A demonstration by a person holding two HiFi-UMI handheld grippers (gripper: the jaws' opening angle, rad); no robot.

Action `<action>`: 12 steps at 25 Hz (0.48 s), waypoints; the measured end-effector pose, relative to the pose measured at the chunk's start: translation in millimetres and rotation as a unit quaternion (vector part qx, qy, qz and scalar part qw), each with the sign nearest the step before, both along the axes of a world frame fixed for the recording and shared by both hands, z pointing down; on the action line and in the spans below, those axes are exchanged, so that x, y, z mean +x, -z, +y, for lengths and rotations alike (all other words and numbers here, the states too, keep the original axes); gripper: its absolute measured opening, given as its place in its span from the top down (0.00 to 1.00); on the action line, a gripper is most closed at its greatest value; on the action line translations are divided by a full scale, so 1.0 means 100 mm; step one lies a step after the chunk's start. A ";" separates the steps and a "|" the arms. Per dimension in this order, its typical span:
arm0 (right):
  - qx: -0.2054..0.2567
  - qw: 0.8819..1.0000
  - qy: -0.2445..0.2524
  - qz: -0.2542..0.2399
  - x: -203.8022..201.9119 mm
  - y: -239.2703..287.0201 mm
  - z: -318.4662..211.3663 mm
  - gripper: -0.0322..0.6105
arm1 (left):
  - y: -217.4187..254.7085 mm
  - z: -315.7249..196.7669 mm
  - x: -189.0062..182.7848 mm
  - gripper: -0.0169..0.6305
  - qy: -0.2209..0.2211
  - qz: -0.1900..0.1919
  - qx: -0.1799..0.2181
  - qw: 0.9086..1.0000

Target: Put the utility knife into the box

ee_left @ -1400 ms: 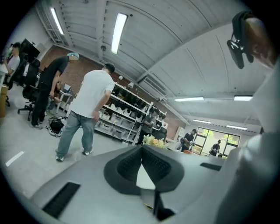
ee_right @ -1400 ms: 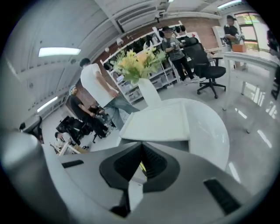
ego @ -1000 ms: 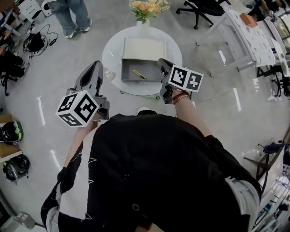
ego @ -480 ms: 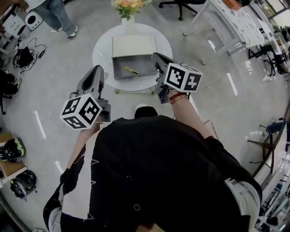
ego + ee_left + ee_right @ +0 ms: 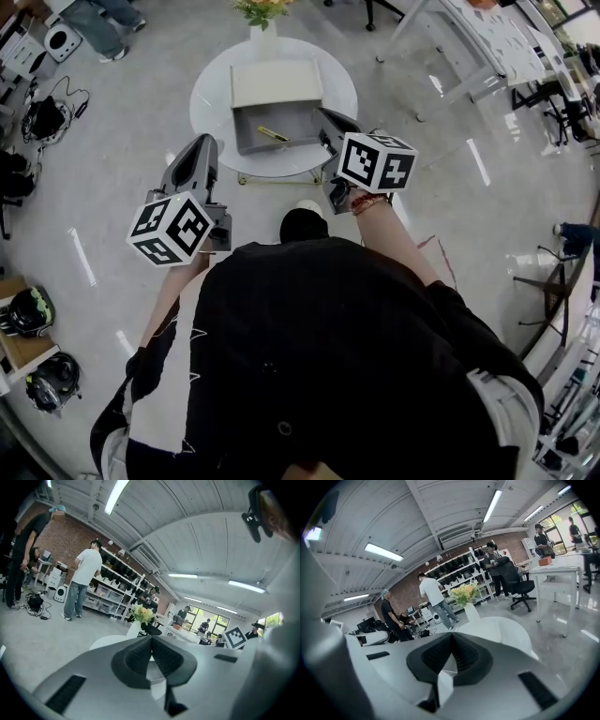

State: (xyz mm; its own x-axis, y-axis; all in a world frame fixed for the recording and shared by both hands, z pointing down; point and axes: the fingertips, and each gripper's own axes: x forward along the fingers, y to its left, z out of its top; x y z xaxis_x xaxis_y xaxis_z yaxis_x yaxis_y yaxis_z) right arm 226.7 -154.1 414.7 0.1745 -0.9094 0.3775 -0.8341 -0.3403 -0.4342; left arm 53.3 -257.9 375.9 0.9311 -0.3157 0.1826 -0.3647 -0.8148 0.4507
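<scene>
- Left gripper [image 5: 201, 142]: jaws pressed together, empty, held beside the round white counter [image 5: 208, 103].
- Right gripper [image 5: 328, 119]: clenched on nothing, seemingly over the box's near-right corner.
- Utility knife [image 5: 273, 134]: lying inside the open grey box [image 5: 296, 122].

yellow utility knife [image 5: 273, 134], grey box [image 5: 298, 124], white table [image 5: 211, 94], pale grey floor [image 5: 112, 141], yellow-orange flowers [image 5: 262, 7].

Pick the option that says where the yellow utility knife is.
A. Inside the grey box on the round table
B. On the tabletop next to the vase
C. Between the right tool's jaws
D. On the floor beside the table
A: in the head view the utility knife lies on the bottom of the grey box on the round table, while the right tool has its jaws together on nothing.
</scene>
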 end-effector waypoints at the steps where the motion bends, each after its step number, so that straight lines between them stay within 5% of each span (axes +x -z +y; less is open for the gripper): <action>1: -0.002 1.000 0.000 0.000 -0.01 -0.01 0.01 0.94 | -0.01 0.01 -0.01 0.96 -0.001 0.000 -0.002 1.000; 12: -0.019 1.000 -0.001 0.011 -0.02 -0.02 0.10 0.94 | -0.04 0.05 0.05 0.96 -0.010 0.003 -0.011 1.000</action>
State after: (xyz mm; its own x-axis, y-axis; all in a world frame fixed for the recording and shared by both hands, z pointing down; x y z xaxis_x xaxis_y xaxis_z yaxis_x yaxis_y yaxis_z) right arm 224.6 -144.4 417.0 0.1844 -0.8941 0.4082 -0.8432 -0.3574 -0.4017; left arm 58.1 -252.4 380.2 0.9384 -0.2931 0.1832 -0.3454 -0.8120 0.4705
